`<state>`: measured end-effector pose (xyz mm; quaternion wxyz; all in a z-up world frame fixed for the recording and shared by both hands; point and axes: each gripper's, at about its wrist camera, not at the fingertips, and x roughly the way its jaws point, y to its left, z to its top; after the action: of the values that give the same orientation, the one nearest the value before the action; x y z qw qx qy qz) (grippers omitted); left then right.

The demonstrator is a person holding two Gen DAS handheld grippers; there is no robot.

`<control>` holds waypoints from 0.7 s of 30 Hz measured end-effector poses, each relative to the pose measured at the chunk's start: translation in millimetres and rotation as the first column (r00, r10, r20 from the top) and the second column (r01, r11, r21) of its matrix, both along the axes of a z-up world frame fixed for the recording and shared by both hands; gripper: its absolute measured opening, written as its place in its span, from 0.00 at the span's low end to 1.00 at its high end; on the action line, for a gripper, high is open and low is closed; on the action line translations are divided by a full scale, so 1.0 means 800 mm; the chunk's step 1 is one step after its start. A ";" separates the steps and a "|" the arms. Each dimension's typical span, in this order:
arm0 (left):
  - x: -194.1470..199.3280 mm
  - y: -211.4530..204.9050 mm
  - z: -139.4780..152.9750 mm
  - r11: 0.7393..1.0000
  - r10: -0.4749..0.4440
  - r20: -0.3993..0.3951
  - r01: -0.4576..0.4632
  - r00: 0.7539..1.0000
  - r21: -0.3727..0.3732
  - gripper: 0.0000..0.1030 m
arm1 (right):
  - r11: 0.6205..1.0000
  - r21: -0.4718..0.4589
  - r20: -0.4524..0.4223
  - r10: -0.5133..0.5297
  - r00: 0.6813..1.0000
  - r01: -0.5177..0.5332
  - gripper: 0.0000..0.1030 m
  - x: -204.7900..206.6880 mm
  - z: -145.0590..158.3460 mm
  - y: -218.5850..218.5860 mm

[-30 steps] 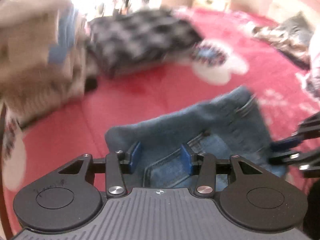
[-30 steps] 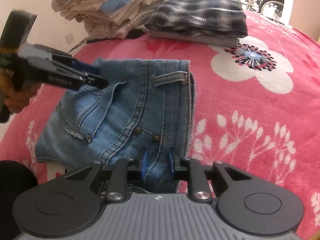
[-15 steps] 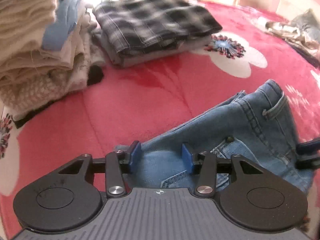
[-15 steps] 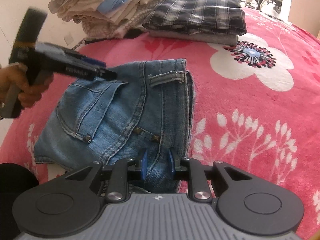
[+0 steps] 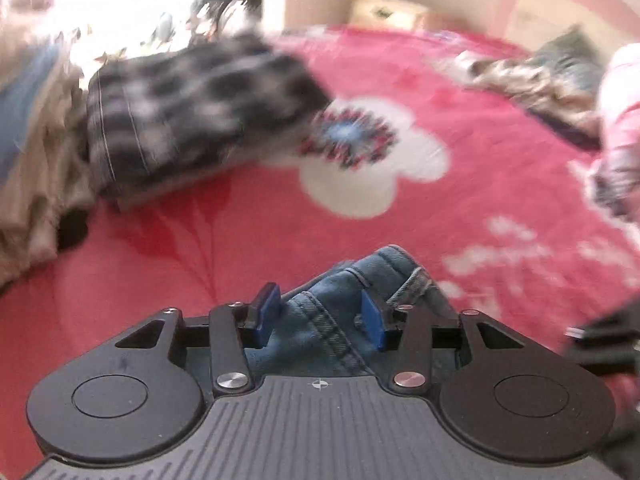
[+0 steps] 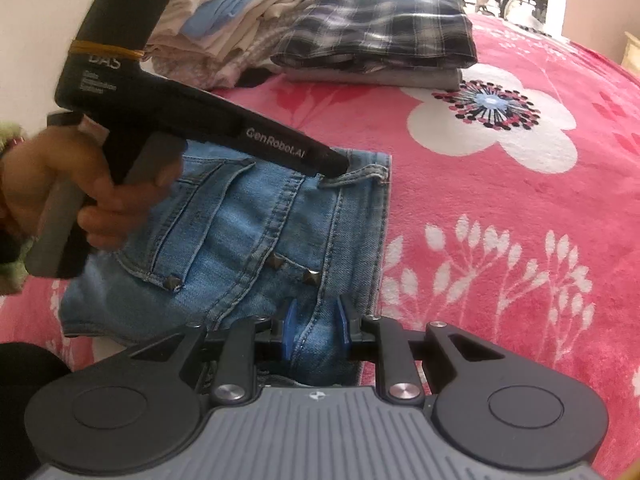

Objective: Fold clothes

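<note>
Left gripper (image 5: pixel 320 316) hangs over the folded jeans (image 5: pixel 340 300) on the red floral blanket (image 5: pixel 240 240), jaws opening, denim between but unpinched. From the right wrist, right gripper (image 6: pixel 314 330) pinches the jeans' near edge; the plaid stack (image 6: pixel 380 36) lies beyond.

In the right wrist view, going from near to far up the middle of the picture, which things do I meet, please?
right gripper closed on the near edge of the jeans → tip of the left gripper, its jaws opening, at the far edge → bare pink blanket → folded checked shirt.
</note>
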<state>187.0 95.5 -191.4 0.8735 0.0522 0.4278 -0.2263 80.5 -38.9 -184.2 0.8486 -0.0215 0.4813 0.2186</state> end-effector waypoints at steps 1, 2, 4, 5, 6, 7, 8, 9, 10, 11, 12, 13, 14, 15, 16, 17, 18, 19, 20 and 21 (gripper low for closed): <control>0.006 0.004 -0.005 1.000 0.018 -0.018 -0.019 1.000 -0.020 0.50 | 1.000 0.000 0.000 0.001 1.000 -0.001 0.22 -0.001 0.000 0.000; 0.007 0.008 -0.007 0.999 0.023 -0.027 -0.023 0.999 -0.031 0.52 | 1.000 -0.001 0.001 0.003 1.000 -0.003 0.22 -0.001 0.000 0.000; 0.002 0.010 -0.005 1.000 0.010 -0.017 -0.010 1.000 -0.015 0.52 | 1.000 -0.005 0.001 0.009 1.000 -0.009 0.22 -0.002 0.000 0.001; 0.001 0.012 -0.002 1.000 0.006 -0.020 -0.006 1.000 -0.008 0.52 | 1.000 -0.003 -0.004 0.010 1.000 -0.010 0.22 0.000 0.000 0.000; 0.002 0.015 0.006 1.000 0.011 -0.024 -0.011 1.000 0.002 0.51 | 1.000 0.001 -0.008 0.010 1.000 -0.010 0.22 0.000 0.001 -0.001; 0.003 0.021 0.015 1.000 0.020 -0.029 -0.019 0.999 0.013 0.50 | 1.000 0.005 -0.012 0.009 1.000 -0.009 0.22 0.001 0.001 -0.002; 0.004 0.031 0.029 0.999 0.040 -0.031 -0.040 0.999 0.008 0.50 | 1.000 0.008 -0.012 0.009 1.000 -0.009 0.22 0.001 0.000 -0.003; 0.001 0.049 0.045 0.997 0.080 -0.028 -0.081 0.996 -0.019 0.49 | 1.000 0.012 -0.009 0.007 1.000 -0.007 0.22 0.000 0.000 -0.003; -0.003 0.069 0.061 0.991 0.126 -0.025 -0.128 0.992 -0.050 0.47 | 1.000 0.016 -0.006 0.003 1.000 -0.003 0.22 -0.001 -0.001 -0.004; -0.008 0.090 0.076 0.981 0.174 -0.034 -0.177 0.984 -0.084 0.47 | 1.000 0.023 -0.003 -0.004 1.000 0.004 0.22 -0.002 -0.002 -0.005; -0.016 0.110 0.086 0.971 0.212 -0.055 -0.217 0.976 -0.105 0.47 | 0.999 0.030 -0.002 -0.012 1.000 0.012 0.22 -0.003 -0.002 -0.006; -0.025 0.129 0.093 0.960 0.244 -0.078 -0.252 0.967 -0.120 0.47 | 0.999 0.037 -0.002 -0.021 1.000 0.021 0.22 -0.004 -0.003 -0.007; -0.037 0.142 0.098 0.956 0.262 -0.090 -0.272 0.961 -0.114 0.46 | 0.999 0.037 -0.001 -0.024 1.000 0.024 0.22 -0.004 -0.003 -0.007; -0.054 0.151 0.100 0.958 0.265 -0.095 -0.273 0.959 -0.086 0.46 | 0.999 0.036 0.000 -0.026 1.000 0.026 0.22 -0.005 -0.002 -0.007; -0.072 0.157 0.099 0.962 0.259 -0.102 -0.265 0.961 -0.057 0.46 | 0.999 0.035 0.001 -0.027 1.000 0.027 0.22 -0.005 -0.002 -0.006; -0.088 0.158 0.097 0.966 0.249 -0.114 -0.255 0.962 -0.033 0.45 | 0.999 0.026 0.003 -0.024 1.000 0.024 0.22 -0.005 -0.001 -0.004; -0.106 0.156 0.094 0.972 0.232 -0.133 -0.236 0.964 -0.012 0.44 | 1.000 0.016 0.006 -0.020 1.000 0.020 0.22 -0.005 0.000 -0.002; -0.125 0.152 0.089 0.978 0.207 -0.150 -0.209 0.967 0.004 0.42 | 1.000 0.008 0.006 -0.018 1.000 0.018 0.22 -0.004 0.000 -0.001; -0.142 0.144 0.084 0.984 0.178 -0.160 -0.178 0.971 0.018 0.40 | 1.000 0.004 0.002 -0.018 1.000 0.018 0.22 -0.003 0.001 0.000; -0.158 0.134 0.077 0.990 0.143 -0.165 -0.139 0.976 0.037 0.39 | 1.000 0.002 -0.002 -0.019 1.000 0.019 0.22 -0.002 0.001 0.000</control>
<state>60.4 202.6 -129.6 0.8476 0.0136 0.5051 -0.1621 78.9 -39.2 -183.6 0.8502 -0.0156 0.4821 0.2111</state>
